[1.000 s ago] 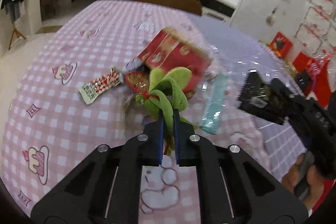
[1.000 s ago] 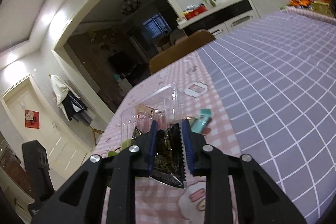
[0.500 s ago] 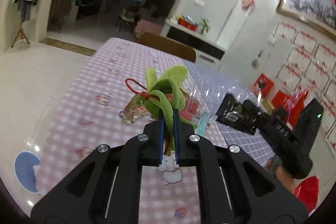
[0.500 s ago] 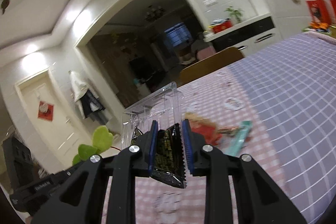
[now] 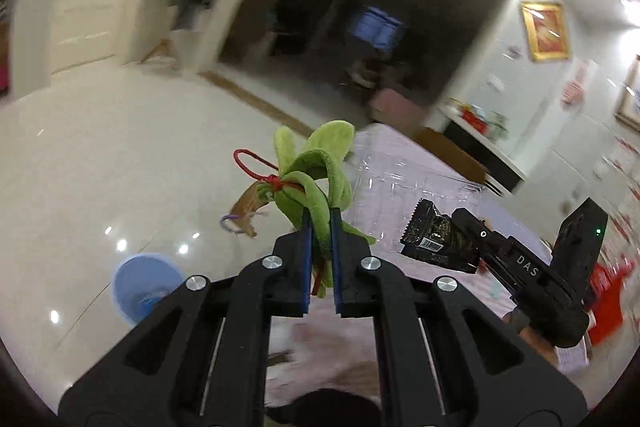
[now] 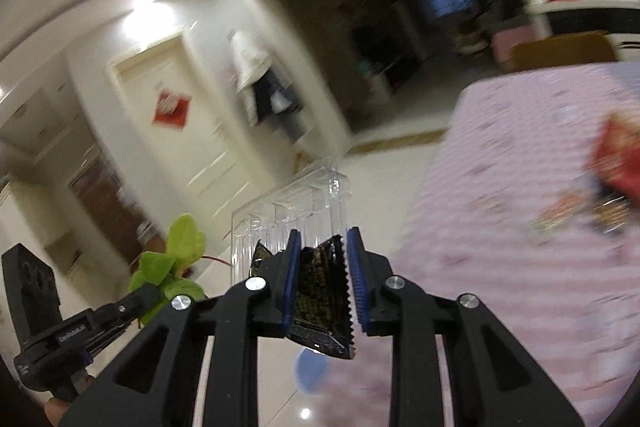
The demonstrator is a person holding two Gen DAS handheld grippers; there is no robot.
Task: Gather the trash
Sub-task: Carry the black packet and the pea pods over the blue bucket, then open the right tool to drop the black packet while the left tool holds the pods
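Left gripper (image 5: 319, 227): your jaws are clamped on a bunch of green fabric leaves (image 5: 316, 167) tied with red cord (image 5: 256, 163); the bunch stands up just ahead of the fingertips, carried clear of the table.
Right gripper (image 6: 323, 259): your jaws are closed on a black wrapper (image 6: 320, 291) together with a clear plastic tray (image 6: 288, 215); the wrapper hangs between and below the fingers, the tray juts out beyond them.
Bin: the blue bucket (image 5: 142, 289) sits on the floor, below and to the left of your left gripper; from the right gripper it shows only as a blue patch under the wrapper (image 6: 312, 367). Judged to be the trash bin.
Done so far: both grippers loaded, nothing dropped in yet.
Left on the table: off to the right of your right gripper, a red packet (image 6: 620, 159) and some smaller scraps lie on the pink checked tablecloth (image 6: 500, 227); blur hides what the scraps are.
Left on the floor: a brown scrap with a purple loop (image 5: 244, 215) lies beyond your left gripper, possibly trash too.
Progress: partway. Your two loads need releasing over the bucket, then you return for what is on the table.
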